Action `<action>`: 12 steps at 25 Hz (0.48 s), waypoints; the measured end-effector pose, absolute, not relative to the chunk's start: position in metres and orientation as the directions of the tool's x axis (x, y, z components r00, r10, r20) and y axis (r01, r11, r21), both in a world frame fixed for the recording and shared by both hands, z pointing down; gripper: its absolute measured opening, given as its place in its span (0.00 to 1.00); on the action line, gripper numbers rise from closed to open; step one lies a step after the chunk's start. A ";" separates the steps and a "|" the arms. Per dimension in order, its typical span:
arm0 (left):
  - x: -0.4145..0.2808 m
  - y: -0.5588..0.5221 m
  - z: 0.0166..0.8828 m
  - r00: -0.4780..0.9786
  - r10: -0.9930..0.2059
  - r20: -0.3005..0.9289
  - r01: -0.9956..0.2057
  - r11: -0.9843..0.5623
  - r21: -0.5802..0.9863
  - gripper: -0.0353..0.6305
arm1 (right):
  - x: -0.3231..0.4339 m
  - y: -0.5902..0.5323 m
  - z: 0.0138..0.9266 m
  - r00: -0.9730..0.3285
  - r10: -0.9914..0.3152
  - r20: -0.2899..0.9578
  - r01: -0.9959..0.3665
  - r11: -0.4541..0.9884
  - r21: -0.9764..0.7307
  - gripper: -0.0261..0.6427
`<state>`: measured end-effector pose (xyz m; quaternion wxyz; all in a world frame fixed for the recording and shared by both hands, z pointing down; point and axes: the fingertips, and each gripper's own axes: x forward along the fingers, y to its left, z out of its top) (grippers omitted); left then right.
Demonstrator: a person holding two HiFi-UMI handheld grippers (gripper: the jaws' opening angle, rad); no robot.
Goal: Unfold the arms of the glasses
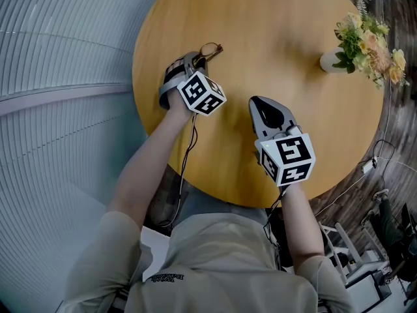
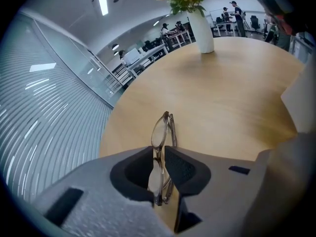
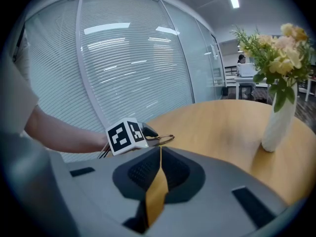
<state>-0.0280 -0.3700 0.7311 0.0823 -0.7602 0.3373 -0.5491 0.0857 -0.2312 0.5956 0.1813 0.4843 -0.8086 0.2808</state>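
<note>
Folded glasses (image 2: 164,130) pinched in the left gripper (image 2: 163,157); right gripper (image 3: 159,154) empty, jaws closed together.
The glasses stand on edge between the left jaws, one lens poking out past the tips over the round table (image 1: 280,51). Both jaws seem to press the frame, though shadow hides the contact. The left gripper lies ahead of the right jaws, well apart.

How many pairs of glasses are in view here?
1. The glasses are gripped between the jaws of the left gripper, toward the left side of the table. No other pair shows, and little of the table is hidden.
</note>
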 end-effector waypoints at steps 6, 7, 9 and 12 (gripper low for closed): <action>-0.028 -0.376 0.733 0.168 -0.606 0.777 -0.424 -0.756 -0.498 0.15 | 0.090 -0.223 0.599 -0.459 -0.681 0.571 -0.888 0.366 -0.277 0.08; -0.028 -0.377 0.732 0.171 -0.610 0.774 -0.418 -0.756 -0.504 0.14 | 0.090 -0.221 0.599 -0.458 -0.681 0.572 -0.889 0.366 -0.276 0.08; -0.027 -0.376 0.729 0.181 -0.609 0.772 -0.414 -0.759 -0.502 0.12 | 0.091 -0.218 0.598 -0.455 -0.682 0.572 -0.890 0.364 -0.274 0.08; -0.026 -0.372 0.723 0.209 -0.592 0.778 -0.447 -0.766 -0.463 0.12 | 0.093 -0.215 0.594 -0.452 -0.688 0.568 -0.892 0.362 -0.271 0.08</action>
